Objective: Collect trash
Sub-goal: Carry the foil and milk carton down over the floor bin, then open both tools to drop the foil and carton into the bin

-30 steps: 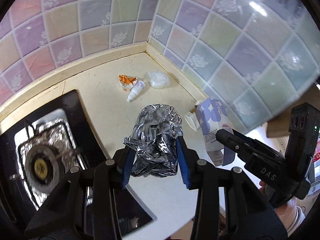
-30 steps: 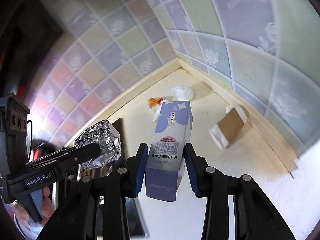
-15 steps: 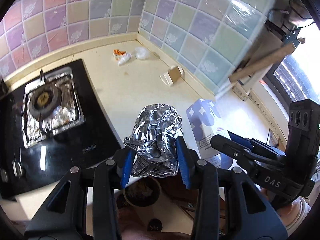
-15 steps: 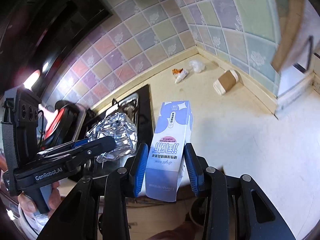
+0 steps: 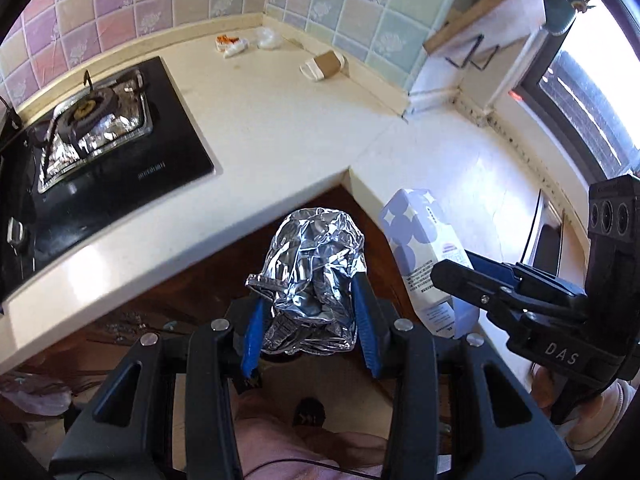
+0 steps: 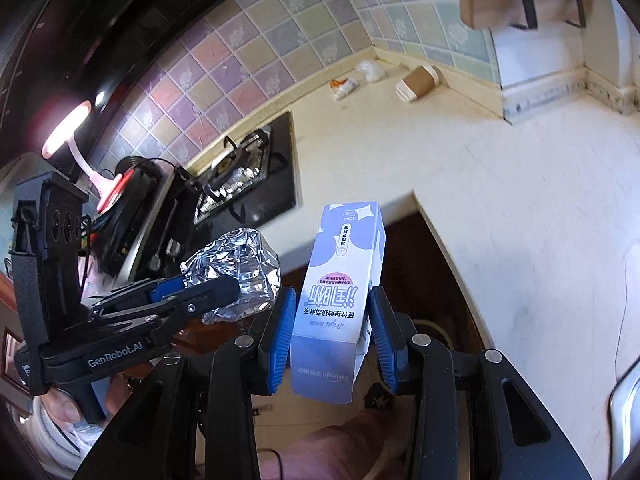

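Foil, crumpled into a foil wad point(image 5: 314, 280), sits pinched in the left hand-held gripper point(image 5: 310, 322), centre of frame, off the bench point(image 5: 280, 128) edge over dark floor. Right hand-held gripper point(image 6: 330, 344) clamps a lilac carton point(image 6: 340, 292), lower centre. Step looks like carry-to-bin; no bin clearly visible. Next move likely needs finding the bin below, then releasing both. Left on bench, upper frame: brown cup point(image 5: 326, 66), orange wrapper point(image 5: 226, 42), clear plastic point(image 5: 268, 40).
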